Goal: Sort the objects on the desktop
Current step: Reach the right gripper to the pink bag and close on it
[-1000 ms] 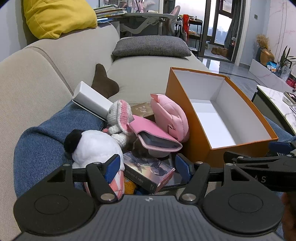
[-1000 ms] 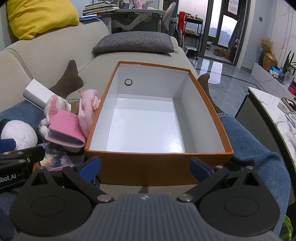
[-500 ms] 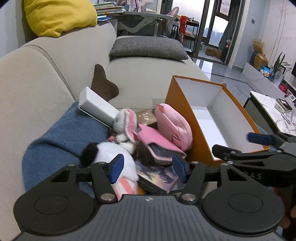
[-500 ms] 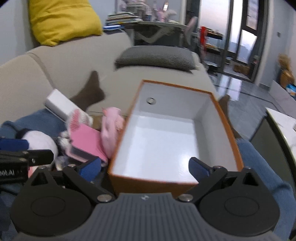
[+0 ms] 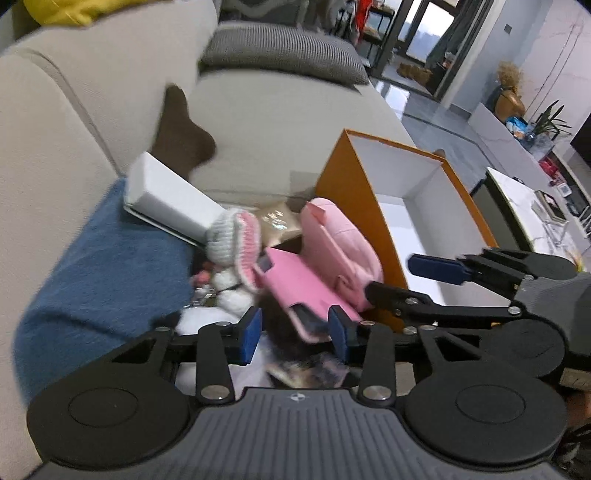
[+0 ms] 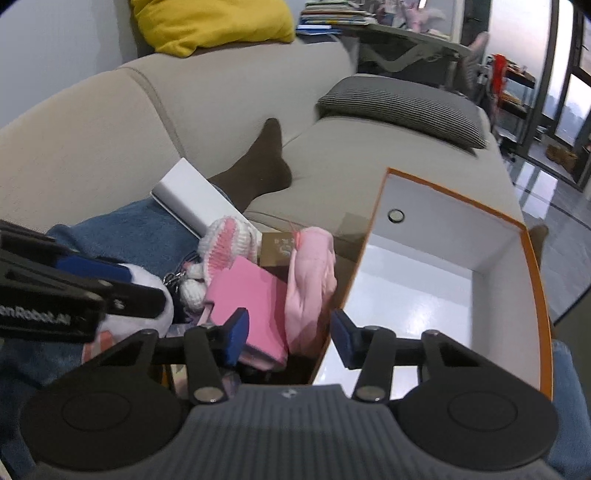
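A pile lies on a person's lap on the sofa: a pink wallet (image 5: 295,280), a pink pouch (image 5: 340,243), a knitted bunny (image 5: 232,236), a white plush (image 5: 207,317), a white box (image 5: 170,199) and a small gold box (image 5: 277,221). An open orange box (image 5: 354,177) with a white inside stands right of them, with nothing in it. My left gripper (image 5: 295,334) hovers over the wallet's near end, jaws closing, pads touching nothing. My right gripper (image 6: 290,334) hangs above the wallet (image 6: 251,295), the pouch (image 6: 310,273) and the orange box's (image 6: 532,258) left wall, jaws closing, holding nothing.
Blue-jeaned legs (image 5: 96,273) and a dark-socked foot (image 6: 258,162) lie on the beige sofa (image 5: 277,110). A grey checked cushion (image 6: 402,103) sits at the far end, a yellow pillow (image 6: 210,22) on the backrest. A marble table (image 5: 532,214) stands at the right.
Both grippers' jaws have narrowed. The left one has moved forward over the pile. The right one has swung left from the orange box toward the pink items and now shows higher in the left view.
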Available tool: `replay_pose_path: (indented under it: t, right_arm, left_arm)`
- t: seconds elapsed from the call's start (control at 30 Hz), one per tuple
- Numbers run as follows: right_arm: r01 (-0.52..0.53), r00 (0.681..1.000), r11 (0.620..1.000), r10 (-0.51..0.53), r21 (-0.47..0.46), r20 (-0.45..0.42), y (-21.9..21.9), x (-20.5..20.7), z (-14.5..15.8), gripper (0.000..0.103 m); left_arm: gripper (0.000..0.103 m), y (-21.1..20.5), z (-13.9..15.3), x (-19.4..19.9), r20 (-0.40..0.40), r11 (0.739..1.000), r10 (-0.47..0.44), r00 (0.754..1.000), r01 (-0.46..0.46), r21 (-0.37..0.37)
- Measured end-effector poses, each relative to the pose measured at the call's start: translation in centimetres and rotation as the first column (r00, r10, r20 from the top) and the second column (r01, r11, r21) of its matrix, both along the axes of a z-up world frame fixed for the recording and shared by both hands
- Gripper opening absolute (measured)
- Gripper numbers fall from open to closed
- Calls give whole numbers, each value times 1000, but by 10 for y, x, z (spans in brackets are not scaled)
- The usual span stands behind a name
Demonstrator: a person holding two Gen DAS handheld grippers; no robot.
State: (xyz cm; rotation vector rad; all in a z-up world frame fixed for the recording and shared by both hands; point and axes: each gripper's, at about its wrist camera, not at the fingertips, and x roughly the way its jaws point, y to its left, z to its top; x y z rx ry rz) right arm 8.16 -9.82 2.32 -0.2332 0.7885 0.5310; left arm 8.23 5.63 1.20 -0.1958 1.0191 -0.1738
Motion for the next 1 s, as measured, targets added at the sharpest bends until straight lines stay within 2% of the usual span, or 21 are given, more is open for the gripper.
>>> replay_pose_path:
  t: [0.1, 0.23, 0.37, 0.47, 0.67, 0.7, 0.77, 0.8, 0.87, 1.0]
  right_arm:
    - [-39, 999, 999, 39, -33, -9, 5, 15, 1, 47]
    - [-85, 995, 994, 81, -63, -61, 7, 35, -3, 44]
    - [-130, 989, 987, 123, -93, -83, 11, 45, -9, 37]
    - [-142, 986, 984, 131, -108, -101, 14, 51, -16, 31]
    - [-156, 984, 981, 144, -115, -106, 15, 53, -23, 31]
    - [-161, 983, 980, 149, -117, -104, 15, 52, -23, 31]
    - [-173, 981, 977, 161, -121, -104, 15, 50, -24, 34]
    - [-187, 979, 975, 175, -119, -105, 15, 49, -25, 39]
    - [-218, 973, 966, 206, -135, -102, 18, 44, -26, 43]
    - [-243, 970, 946, 238, -215, -50, 26, 36, -32, 40]
  left_arm:
    - [46, 4, -12, 21, -78, 999, 19, 997, -21, -29]
    - [46, 8, -29, 42, -162, 998, 18, 987, -28, -60]
    - [46, 10, -43, 52, -208, 996, 13, 978, -32, -84]
    - [44, 11, -46, 54, -216, 995, 12, 976, -33, -98]
    - [44, 13, -42, 49, -215, 990, 3, 977, -33, -136]
    - [50, 13, -41, 48, -212, 988, 1, 977, -34, -153]
    - [53, 13, -38, 45, -207, 981, -12, 978, -29, -193]
    - [54, 11, -36, 43, -200, 980, -13, 980, -27, -195]
    - [55, 7, -36, 42, -190, 985, -9, 982, -24, -171]
    - [53, 2, -41, 41, -186, 988, -5, 983, -24, -150]
